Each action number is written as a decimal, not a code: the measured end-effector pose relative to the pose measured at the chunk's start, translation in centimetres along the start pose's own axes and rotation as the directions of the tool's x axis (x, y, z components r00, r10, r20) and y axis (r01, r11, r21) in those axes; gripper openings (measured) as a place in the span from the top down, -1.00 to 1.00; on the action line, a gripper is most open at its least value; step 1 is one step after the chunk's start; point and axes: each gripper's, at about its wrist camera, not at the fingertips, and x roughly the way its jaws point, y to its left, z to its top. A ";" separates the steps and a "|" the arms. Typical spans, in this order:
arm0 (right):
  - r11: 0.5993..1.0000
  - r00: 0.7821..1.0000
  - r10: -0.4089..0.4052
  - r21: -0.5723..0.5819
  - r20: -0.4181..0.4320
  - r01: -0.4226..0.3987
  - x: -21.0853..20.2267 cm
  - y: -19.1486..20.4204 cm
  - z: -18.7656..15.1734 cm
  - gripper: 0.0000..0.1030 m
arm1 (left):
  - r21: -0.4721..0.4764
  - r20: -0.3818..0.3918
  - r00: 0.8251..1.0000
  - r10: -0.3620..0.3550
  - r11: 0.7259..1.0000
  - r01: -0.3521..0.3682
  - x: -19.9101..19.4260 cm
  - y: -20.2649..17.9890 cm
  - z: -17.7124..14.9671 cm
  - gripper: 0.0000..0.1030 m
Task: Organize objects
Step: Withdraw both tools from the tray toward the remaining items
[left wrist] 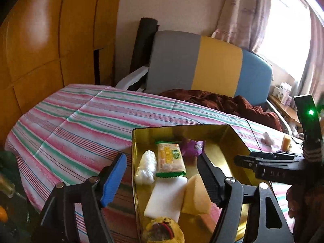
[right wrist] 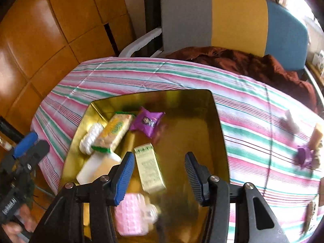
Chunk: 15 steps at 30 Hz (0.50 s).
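Note:
A gold tin (left wrist: 228, 135) (right wrist: 214, 121) sits on the striped tablecloth (left wrist: 81, 125). It holds a green-edged cracker packet (left wrist: 170, 160) (right wrist: 114, 130), a purple packet (left wrist: 192, 147) (right wrist: 147, 122), a white roll (left wrist: 146, 167), a white block (left wrist: 166, 198) and a yellow wedge (left wrist: 194, 198). My left gripper (left wrist: 162, 180) hangs open over them, touching nothing. My right gripper (right wrist: 159, 178) is open above a pale green packet (right wrist: 149, 168) lying in the tin, with a blurred pink packet (right wrist: 131, 214) below it. Each gripper shows at the edge of the other's view.
Loose on the cloth to the right lie a white piece (right wrist: 291, 121), a yellow packet (right wrist: 317, 135) and a purple packet (right wrist: 305, 158). Behind the table stands a grey, yellow and blue seat (left wrist: 218, 66) with a brown cloth (left wrist: 222, 101). Wooden cabinet doors (left wrist: 50, 40) fill the left.

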 end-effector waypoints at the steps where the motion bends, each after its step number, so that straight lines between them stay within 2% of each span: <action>1: 1.000 1.000 -0.010 -0.006 0.008 0.010 -0.3 -0.1 -0.4 -0.03 | 0.006 0.003 1.000 -0.002 1.000 0.002 -0.2 -0.2 -0.1 -0.44; 2: 1.000 0.999 -0.026 -0.014 0.020 0.026 -0.8 -0.2 -0.9 -0.08 | 0.015 0.005 1.000 -0.003 1.000 0.003 -0.5 -0.5 -0.2 -0.45; 4: 0.999 0.998 -0.044 -0.021 0.040 0.045 -1.5 -0.4 -1.6 -0.51 | 0.031 0.011 1.000 0.000 1.000 0.000 -1.0 -1.1 -0.4 -0.49; 9: 0.995 0.992 -0.095 -0.028 0.084 0.098 -3.4 -1.2 -3.0 -0.54 | 0.080 0.001 1.000 -0.008 0.997 0.008 -1.7 -2.6 -1.1 -0.53; 15: 0.991 0.986 -0.137 0.006 0.091 0.137 -5.1 -3.9 -4.5 -0.54 | 0.147 -0.010 0.999 -0.041 0.988 0.042 -2.2 -5.1 -1.9 -0.56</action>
